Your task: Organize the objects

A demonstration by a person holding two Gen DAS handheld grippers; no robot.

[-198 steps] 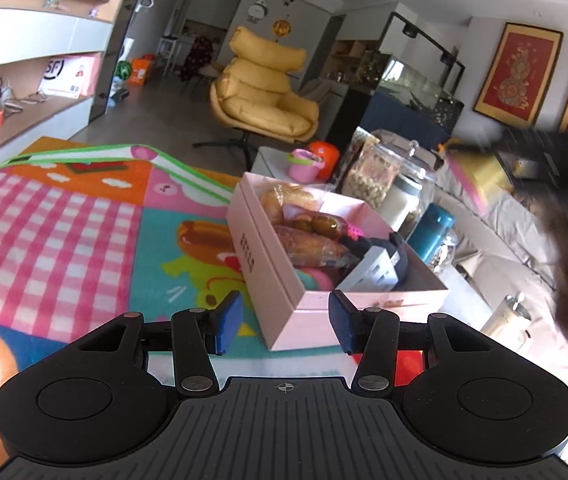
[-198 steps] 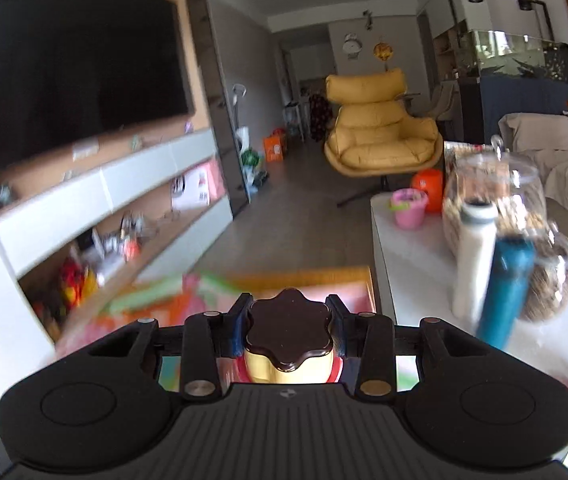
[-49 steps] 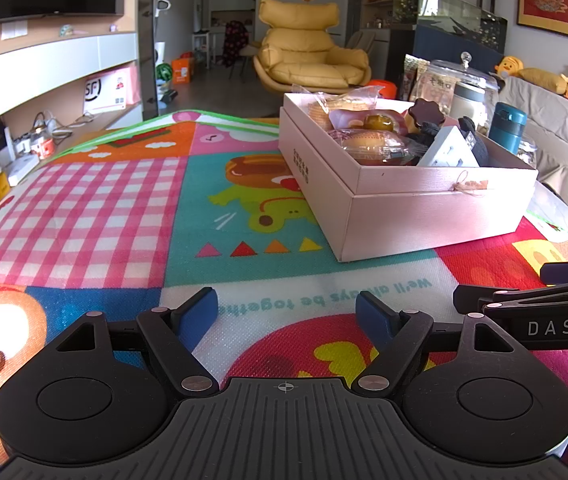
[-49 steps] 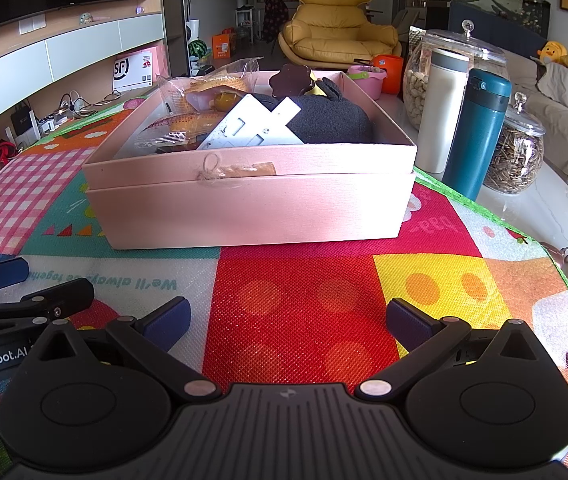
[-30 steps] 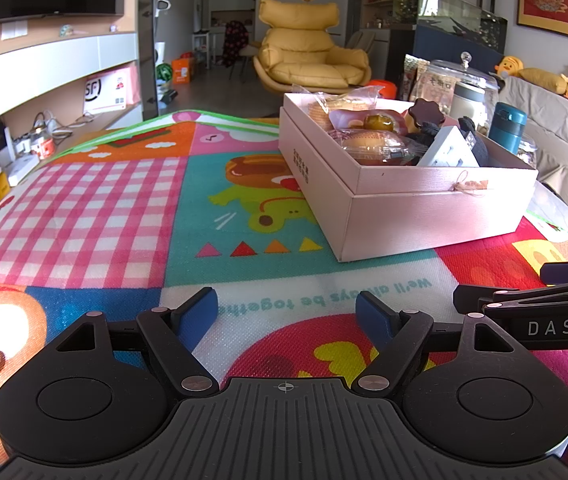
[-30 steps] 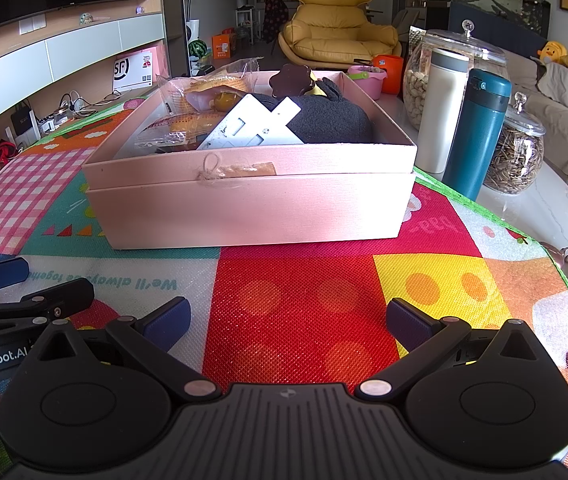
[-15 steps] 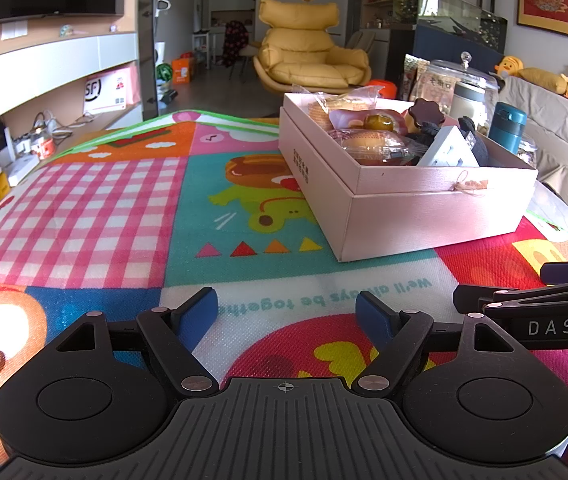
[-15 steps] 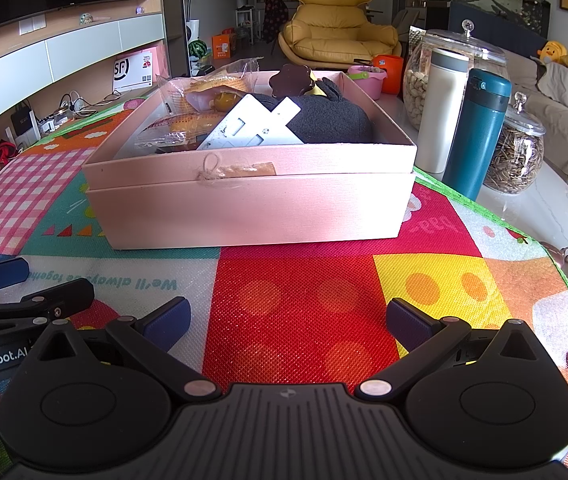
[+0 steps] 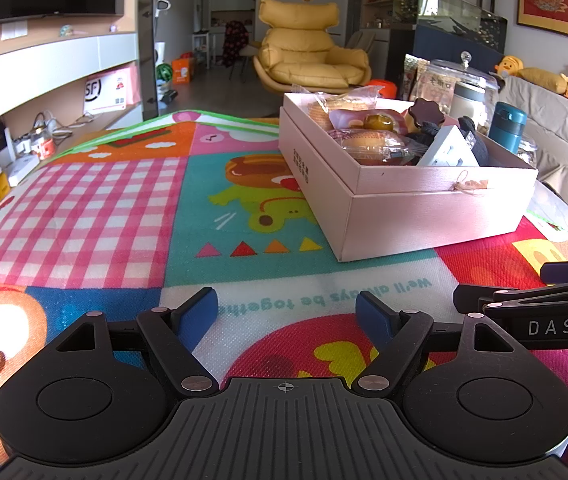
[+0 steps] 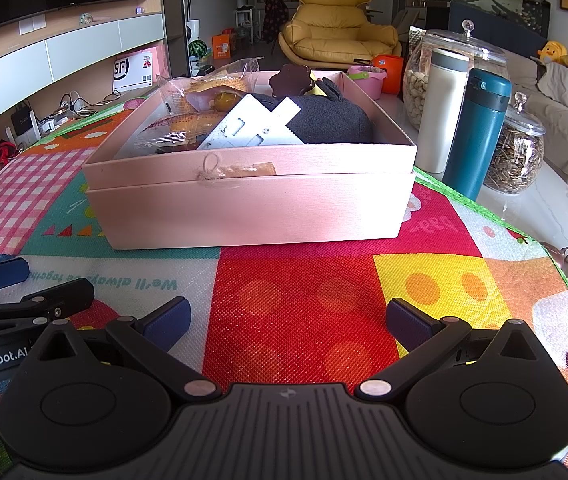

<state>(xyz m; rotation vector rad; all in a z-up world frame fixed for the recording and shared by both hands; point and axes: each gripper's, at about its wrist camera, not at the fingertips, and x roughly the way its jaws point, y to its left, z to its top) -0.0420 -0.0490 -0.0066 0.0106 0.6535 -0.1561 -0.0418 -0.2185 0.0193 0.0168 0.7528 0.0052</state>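
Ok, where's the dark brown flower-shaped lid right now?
The dark brown flower-shaped lid sits inside the pink cardboard box, toward its far end, just behind the dark grey plush and the white card.

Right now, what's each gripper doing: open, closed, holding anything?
Left gripper: open, holding nothing.
Right gripper: open, holding nothing.

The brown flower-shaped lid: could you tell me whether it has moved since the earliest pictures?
Yes. Then clamped in the right tool, the brown flower-shaped lid now rests inside the pink cardboard box, beside the dark grey plush.

box (image 10: 251, 204) on mat (image 10: 300, 304), flasks (image 10: 480, 132) right of box
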